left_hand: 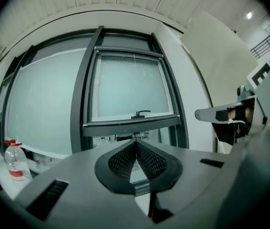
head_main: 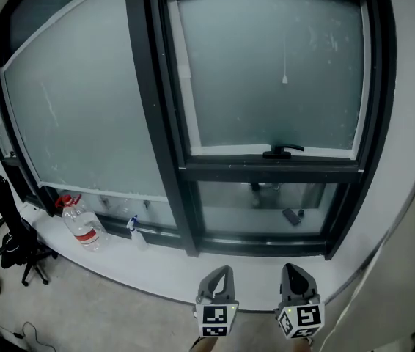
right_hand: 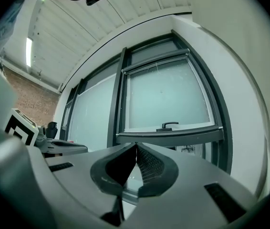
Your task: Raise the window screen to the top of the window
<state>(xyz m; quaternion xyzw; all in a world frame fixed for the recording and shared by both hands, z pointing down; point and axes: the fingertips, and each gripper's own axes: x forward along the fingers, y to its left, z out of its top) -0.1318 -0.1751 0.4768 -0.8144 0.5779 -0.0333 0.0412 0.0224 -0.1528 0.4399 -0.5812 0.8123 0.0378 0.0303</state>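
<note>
While pointed level toward the far window, left gripper (head_main: 221, 270) and right gripper (head_main: 294, 268) side by side at the near edge of the head view, each with its marker cube, both well apart from the glass. Along the left one: black ribbed fingers (left_hand: 123, 159) pressed together at the tips, nothing between them. Along the right one, the same: fingers (right_hand: 150, 168) shut tip to tip, gripping nothing. Straight ahead, framed in dark metal window frame (head_main: 156, 123), a pale translucent window screen (head_main: 229, 72) down over the right-hand sash, its bottom edge just above the black lever handle (head_main: 283, 151). Hanging in front of that screen near its middle, a thin white pull cord ending in a small bead (head_main: 284, 80). Below the sash, a clear lower pane (head_main: 266, 204); to the left, a large frosted fixed pane (head_main: 83, 101). On the white sill (head_main: 163, 273) at the left, a clear plastic water bottle with a red cap (head_main: 83, 227) and, just beside it, a small spray bottle (head_main: 136, 229). Farther left, a black office chair (head_main: 13, 233).
</note>
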